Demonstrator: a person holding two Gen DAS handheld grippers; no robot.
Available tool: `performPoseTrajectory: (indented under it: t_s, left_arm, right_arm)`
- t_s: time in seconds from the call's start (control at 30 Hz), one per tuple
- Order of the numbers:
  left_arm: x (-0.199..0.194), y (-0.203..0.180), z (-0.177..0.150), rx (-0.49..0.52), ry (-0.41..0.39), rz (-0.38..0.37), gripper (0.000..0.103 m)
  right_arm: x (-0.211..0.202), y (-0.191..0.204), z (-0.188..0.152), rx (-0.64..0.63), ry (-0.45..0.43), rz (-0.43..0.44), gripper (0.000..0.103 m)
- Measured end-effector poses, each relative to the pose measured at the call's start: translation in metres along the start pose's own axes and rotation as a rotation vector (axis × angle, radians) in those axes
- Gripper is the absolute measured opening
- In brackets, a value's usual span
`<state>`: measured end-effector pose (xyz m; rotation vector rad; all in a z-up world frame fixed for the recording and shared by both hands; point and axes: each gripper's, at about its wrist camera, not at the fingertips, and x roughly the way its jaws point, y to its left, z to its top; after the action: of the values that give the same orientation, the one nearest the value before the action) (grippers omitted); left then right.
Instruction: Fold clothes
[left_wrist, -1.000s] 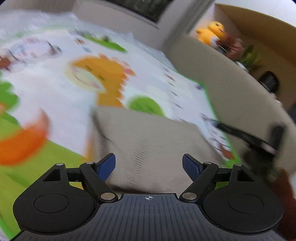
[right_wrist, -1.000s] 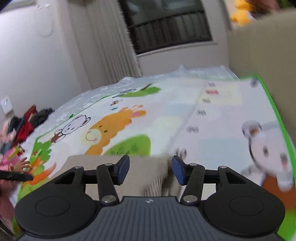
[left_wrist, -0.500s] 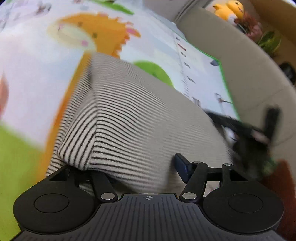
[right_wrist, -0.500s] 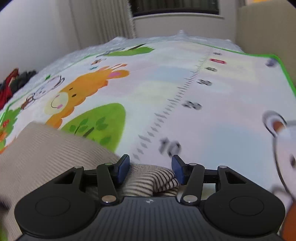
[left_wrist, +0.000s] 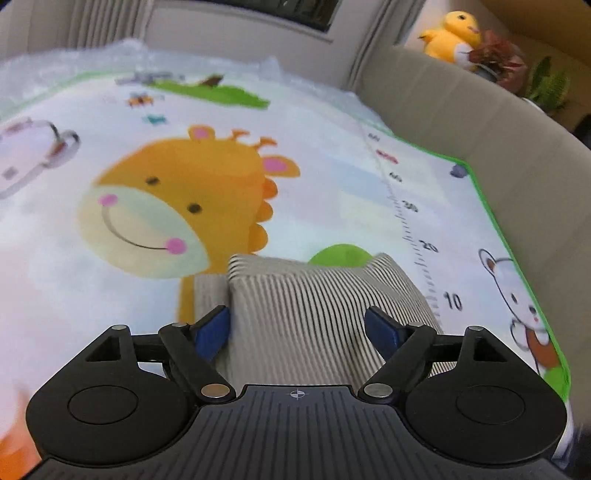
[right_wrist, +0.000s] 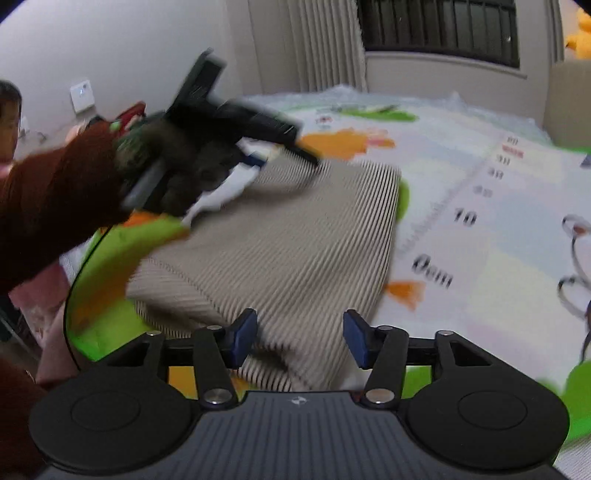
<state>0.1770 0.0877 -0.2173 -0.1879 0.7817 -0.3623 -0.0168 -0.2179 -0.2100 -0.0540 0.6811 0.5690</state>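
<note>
Striped garment (right_wrist: 295, 236) lying partly folded on the play mat (left_wrist: 332, 177), toward its near edge, long axis running from near edge toward the far end with the giraffe print. Left tongs (left_wrist: 297, 328) spread wide, gripping nothing, far folded edge of cloth straight ahead between the pads; right tongs (right_wrist: 300, 338) likewise wide apart and empty, hovering over the near bunched hem. Right tongs look nearer the loose hem, so probably best placed for the next pinch; left better placed for the far corner.
</note>
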Motion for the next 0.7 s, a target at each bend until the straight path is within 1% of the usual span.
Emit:
performPoseTrajectory:
  t_s: [0.1,0.17,0.2,0.27,0.33,0.37,0.43,0.47,0.5,0.57,0.63,0.67,0.7]
  left_arm:
    - [-0.038,-0.008,-0.025,0.066,-0.035,0.019,0.085]
    - [-0.049,-0.017,-0.044,0.117,-0.025,0.027,0.084]
    - [-0.051,-0.02,-0.052,0.142,-0.016,0.032,0.084]
    - [-0.051,-0.026,-0.067,0.193,0.004,0.057,0.084]
    - [-0.047,-0.028,-0.08,0.237,0.026,0.095,0.084]
    - [-0.045,-0.028,-0.084,0.244,0.031,0.099,0.084]
    - [-0.044,-0.026,-0.086,0.244,0.035,0.092,0.084]
    - [-0.043,-0.025,-0.087,0.244,0.037,0.089,0.084]
    - [-0.042,-0.024,-0.087,0.242,0.036,0.084,0.085]
    - [-0.04,-0.023,-0.086,0.237,0.034,0.076,0.085]
    - [-0.037,-0.023,-0.086,0.234,0.036,0.072,0.086]
    - [-0.037,-0.023,-0.086,0.231,0.035,0.069,0.087]
    - [-0.036,-0.022,-0.087,0.228,0.034,0.067,0.088]
  right_arm:
    - [0.007,-0.005,0.025,-0.005,-0.059,-0.012,0.055]
    - [0.026,-0.005,0.036,0.002,-0.068,0.01,0.055]
    - [0.039,-0.005,0.039,0.007,-0.057,0.016,0.055]
    - [0.07,-0.002,0.032,0.01,0.001,0.013,0.056]
    - [0.093,0.001,0.019,0.004,0.029,-0.006,0.059]
    - [0.094,0.003,0.017,0.002,0.029,-0.014,0.059]
    - [0.079,0.004,0.022,0.005,0.018,-0.026,0.059]
    - [0.067,0.007,0.022,-0.012,0.008,-0.028,0.059]
    - [0.056,0.013,0.02,-0.052,-0.004,-0.023,0.059]
    - [0.035,0.027,0.014,-0.144,-0.03,-0.009,0.063]
    - [0.014,0.046,0.003,-0.238,-0.05,0.04,0.073]
    - [0.005,0.055,-0.005,-0.292,-0.054,0.072,0.074]
    - [0.002,0.064,-0.011,-0.345,-0.052,0.082,0.076]
